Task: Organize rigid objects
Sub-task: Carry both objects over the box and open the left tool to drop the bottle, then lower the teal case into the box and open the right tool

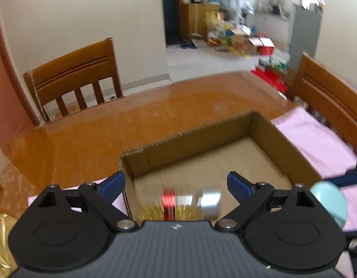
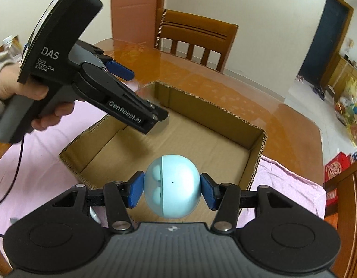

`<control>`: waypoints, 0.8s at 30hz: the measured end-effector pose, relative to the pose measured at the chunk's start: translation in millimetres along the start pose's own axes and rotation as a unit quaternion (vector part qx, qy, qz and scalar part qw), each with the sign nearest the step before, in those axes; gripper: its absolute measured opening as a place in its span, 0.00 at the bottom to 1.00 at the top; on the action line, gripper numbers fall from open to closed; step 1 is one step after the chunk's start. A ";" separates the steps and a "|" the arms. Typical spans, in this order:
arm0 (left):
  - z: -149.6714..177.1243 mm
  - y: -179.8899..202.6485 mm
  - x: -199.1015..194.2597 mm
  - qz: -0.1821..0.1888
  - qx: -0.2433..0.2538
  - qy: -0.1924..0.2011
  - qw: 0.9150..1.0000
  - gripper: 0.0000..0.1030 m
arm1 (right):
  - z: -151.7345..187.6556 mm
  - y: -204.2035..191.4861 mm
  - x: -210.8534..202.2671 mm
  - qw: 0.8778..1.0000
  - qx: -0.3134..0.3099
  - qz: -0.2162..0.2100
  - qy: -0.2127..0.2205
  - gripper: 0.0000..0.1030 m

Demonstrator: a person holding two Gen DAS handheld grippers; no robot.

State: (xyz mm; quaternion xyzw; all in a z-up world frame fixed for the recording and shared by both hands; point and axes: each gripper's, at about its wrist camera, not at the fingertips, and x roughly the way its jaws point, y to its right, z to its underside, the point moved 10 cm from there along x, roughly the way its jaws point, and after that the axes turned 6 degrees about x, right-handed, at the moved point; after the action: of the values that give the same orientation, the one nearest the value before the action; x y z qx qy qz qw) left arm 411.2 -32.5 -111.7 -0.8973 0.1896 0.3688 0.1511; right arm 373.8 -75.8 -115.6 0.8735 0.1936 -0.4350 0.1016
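An open cardboard box (image 1: 282,139) (image 2: 255,134) sits on a pink cloth on the wooden table. My left gripper (image 1: 176,185) is open above the box's near left corner. Below it, blurred, a red and silver cylinder (image 1: 190,200) with gold tinsel (image 1: 153,212) is inside the box. My right gripper (image 2: 171,188) is shut on a light blue egg-shaped capsule (image 2: 172,185), holding it above the box's near edge. The capsule also shows at the right of the left wrist view (image 1: 329,199). The left gripper shows in the right wrist view (image 2: 123,74), its fingers spread over the box.
A pink cloth (image 1: 317,139) (image 2: 39,153) lies under the box. Wooden chairs stand at the table's far side (image 1: 74,78) (image 2: 197,39) and right (image 1: 329,92). A gold foil object (image 1: 0,238) lies at the left edge. Clutter lies on the floor beyond (image 1: 236,37).
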 end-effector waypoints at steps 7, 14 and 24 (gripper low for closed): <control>1.7 -30.0 -9.6 0.016 -0.069 -0.004 0.997 0.95 | -7.7 6.9 16.8 1.000 0.011 0.009 -0.006 0.56; 15.2 -51.0 -38.9 -0.021 -0.049 0.008 0.999 0.96 | -24.4 18.7 39.9 0.999 0.025 0.027 -0.014 0.56; 42.9 -62.2 -58.5 -0.022 -0.074 -0.007 0.997 0.98 | -53.0 27.0 28.7 0.998 0.036 0.050 0.034 1.00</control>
State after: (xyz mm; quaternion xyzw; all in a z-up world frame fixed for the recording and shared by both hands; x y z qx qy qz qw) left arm 375.0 53.4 -90.7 -0.9074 0.1414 0.3844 0.0940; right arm 439.2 -74.7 -106.4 0.8993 0.1372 -0.4065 0.0846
